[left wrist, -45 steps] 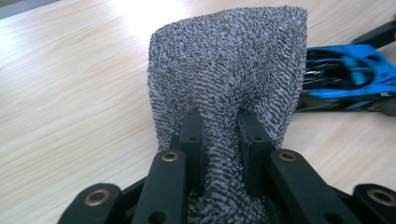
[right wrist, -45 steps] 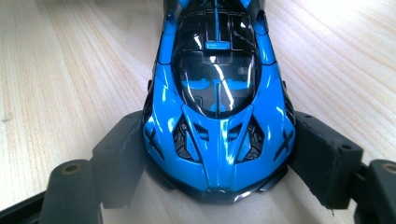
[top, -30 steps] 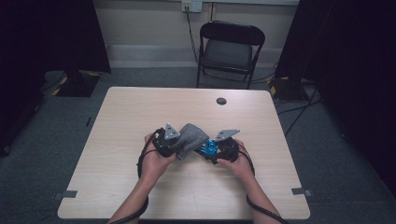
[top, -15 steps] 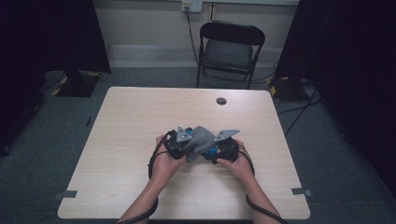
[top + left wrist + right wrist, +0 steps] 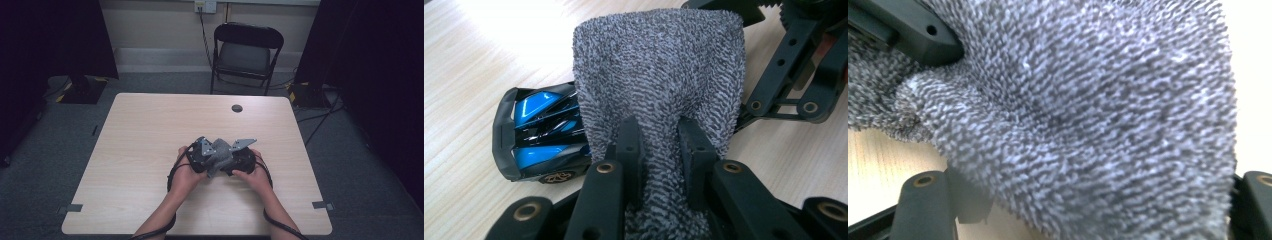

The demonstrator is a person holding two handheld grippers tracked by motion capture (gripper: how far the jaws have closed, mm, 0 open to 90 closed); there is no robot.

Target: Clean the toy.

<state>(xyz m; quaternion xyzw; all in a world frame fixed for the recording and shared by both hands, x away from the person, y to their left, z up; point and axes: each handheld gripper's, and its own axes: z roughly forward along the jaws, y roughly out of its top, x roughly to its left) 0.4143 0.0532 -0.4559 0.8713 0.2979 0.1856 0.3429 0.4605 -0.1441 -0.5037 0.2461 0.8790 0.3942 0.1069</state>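
- Since a second ago the left gripper (image 5: 206,151) has slid across toward the right gripper (image 5: 235,159), dragging the grey cloth (image 5: 218,156) with it, so the two tools now sit nearly together near the middle of the table (image 5: 150,150); the right hand has not shifted.
- In the left gripper view the left gripper's fingers (image 5: 631,145) are pressed in on a bunched fold of the grey cloth (image 5: 659,85), pinching it firmly.
- From that pinch the cloth fans out and drapes over the front part of a blue and black toy car (image 5: 541,135), whose tail with the spoiler sticks out onto bare wood.
- The right gripper's linkage reaches in beside the cloth at the car's far side; its jaws stand wide, apparently holding the car steady, though the cloth hides the contact.
- In the right gripper view the grey cloth (image 5: 1088,120) hangs straight across the lens, between its own jaws.
- My reading: this is the wiping step, the cloth being rubbed along the car's body.
- Next, I'd judge, the left hand must keep its pinch and draw the cloth back over the uncovered tail while the right holds firm.
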